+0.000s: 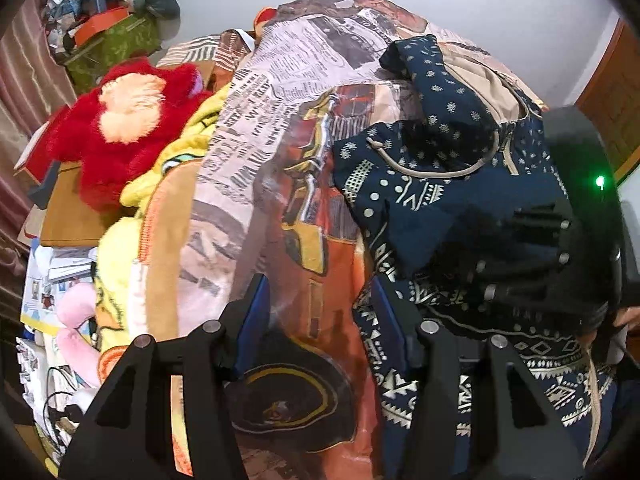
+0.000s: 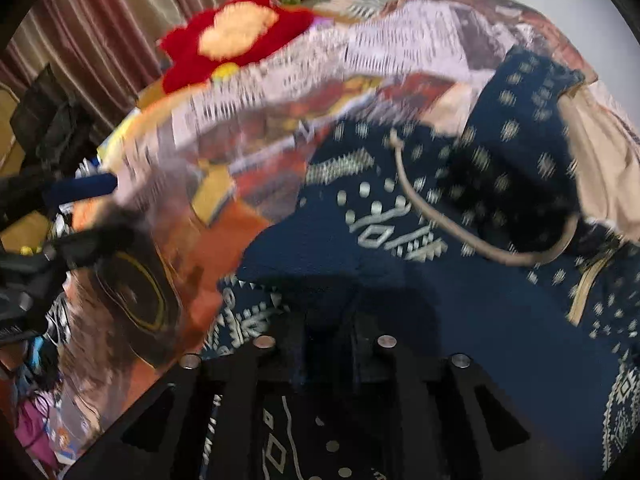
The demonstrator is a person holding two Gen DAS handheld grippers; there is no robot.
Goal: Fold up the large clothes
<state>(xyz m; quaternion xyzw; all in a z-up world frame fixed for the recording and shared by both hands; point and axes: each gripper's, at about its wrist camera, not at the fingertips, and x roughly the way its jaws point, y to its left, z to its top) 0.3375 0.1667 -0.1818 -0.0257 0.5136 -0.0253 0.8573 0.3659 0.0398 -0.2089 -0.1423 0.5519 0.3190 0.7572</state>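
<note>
A navy garment with cream geometric print and a beige drawstring (image 1: 452,196) lies on a bed covered by a newspaper-and-comic print blanket (image 1: 264,128). In the left wrist view my left gripper (image 1: 320,320) stands open, its blue-padded fingers (image 1: 256,312) spread over the blanket and the garment's left edge. My right gripper (image 1: 532,248) shows there at the right, low on the navy cloth. In the blurred right wrist view the navy garment (image 2: 400,240) fills the frame and my right gripper (image 2: 328,328) is close together, pinching a fold of it. My left gripper (image 2: 72,216) shows at the left.
A red and orange plush toy (image 1: 120,120) and yellow plush cloth (image 1: 176,152) lie left of the blanket. Boxes, papers and cables clutter the far left (image 1: 52,280). A green bag with clutter (image 1: 112,40) stands at the back. Curtains (image 2: 100,40) hang left. A wooden door (image 1: 612,96) is right.
</note>
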